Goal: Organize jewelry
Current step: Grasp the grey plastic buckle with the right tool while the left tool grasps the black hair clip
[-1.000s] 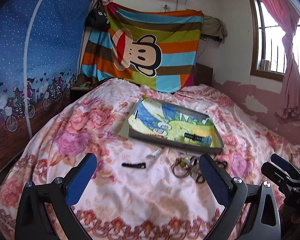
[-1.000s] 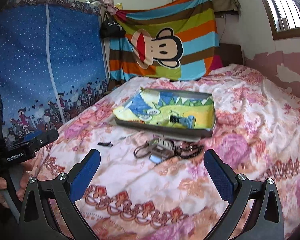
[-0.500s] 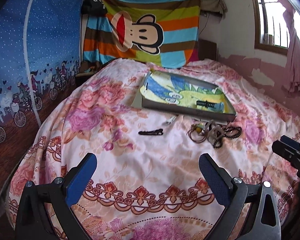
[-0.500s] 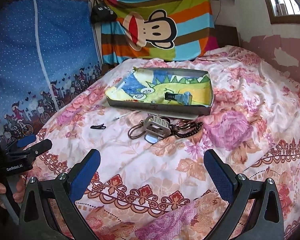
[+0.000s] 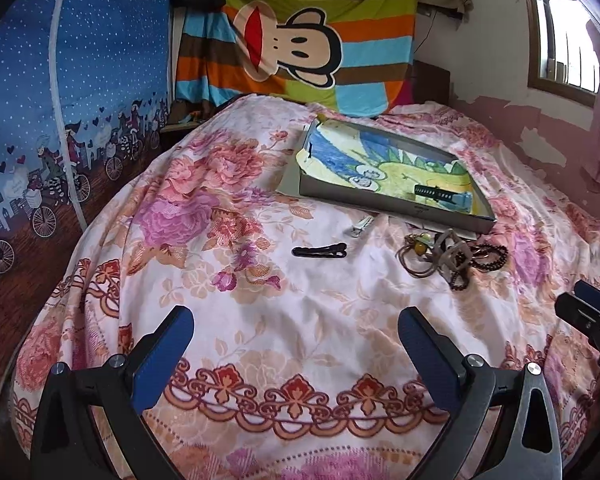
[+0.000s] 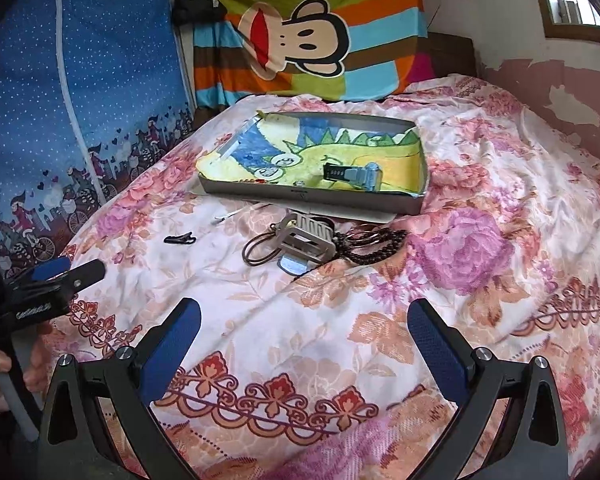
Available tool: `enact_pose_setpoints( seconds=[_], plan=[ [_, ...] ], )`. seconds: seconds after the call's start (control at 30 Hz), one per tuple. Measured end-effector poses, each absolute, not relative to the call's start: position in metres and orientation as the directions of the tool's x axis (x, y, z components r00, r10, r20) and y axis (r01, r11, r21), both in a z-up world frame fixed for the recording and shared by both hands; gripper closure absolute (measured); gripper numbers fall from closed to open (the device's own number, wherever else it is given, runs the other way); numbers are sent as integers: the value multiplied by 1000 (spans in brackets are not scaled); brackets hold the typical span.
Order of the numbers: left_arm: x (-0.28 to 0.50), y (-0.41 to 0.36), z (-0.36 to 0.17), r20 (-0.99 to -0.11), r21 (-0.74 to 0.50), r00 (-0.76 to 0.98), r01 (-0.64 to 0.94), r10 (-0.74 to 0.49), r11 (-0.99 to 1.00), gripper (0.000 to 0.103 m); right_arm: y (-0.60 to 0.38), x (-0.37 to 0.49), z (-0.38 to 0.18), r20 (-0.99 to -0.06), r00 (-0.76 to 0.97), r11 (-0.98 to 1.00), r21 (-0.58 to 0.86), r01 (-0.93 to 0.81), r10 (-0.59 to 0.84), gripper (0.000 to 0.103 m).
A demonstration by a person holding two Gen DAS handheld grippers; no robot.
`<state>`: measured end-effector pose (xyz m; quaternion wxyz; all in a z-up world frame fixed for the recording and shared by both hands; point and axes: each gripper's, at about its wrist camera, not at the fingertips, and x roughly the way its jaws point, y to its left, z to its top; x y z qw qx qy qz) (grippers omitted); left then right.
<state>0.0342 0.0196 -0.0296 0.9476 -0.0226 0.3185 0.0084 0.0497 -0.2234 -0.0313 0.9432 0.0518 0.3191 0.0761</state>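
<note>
Beyond empty spread jaws: jewelry pile (image 6: 308, 240), untouched.

Left gripper (image 5: 296, 344) held wide open over a floral bedspread (image 5: 260, 304) — nothing between its blue pads (image 5: 162, 356).

Ahead, a shallow grey tray (image 5: 388, 200) lined with a cartoon drawing lies on the bed, with a dark comb-like piece (image 5: 434, 193) and a small blue item touching its end near the tray's front right corner. Just in front of the tray lie a silver clip (image 5: 358, 226), a black hair clip (image 5: 320, 252) and, to the right, a tangle of hair ties, beads and a beige claw clip (image 5: 452, 256). The right gripper (image 5: 592, 312) shows at the right edge — its jaws cannot be judged. A striped monkey blanket (image 5: 300, 36) hangs behind.
</note>
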Motion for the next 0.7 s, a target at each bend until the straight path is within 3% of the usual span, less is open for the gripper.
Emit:
enact_pose_setpoints(
  seconds=[0.6,0.7],
  plan=[
    [123,21,-51,-693,-57,720,8,-45,998,0,-219,144,-55,-622,704,938,274,-214,342,2],
    [140,17,-57,-711,-64,699,42,-75,997,5,-218,155,-65,-634,680,927,314,-207,367,2]
  ],
)
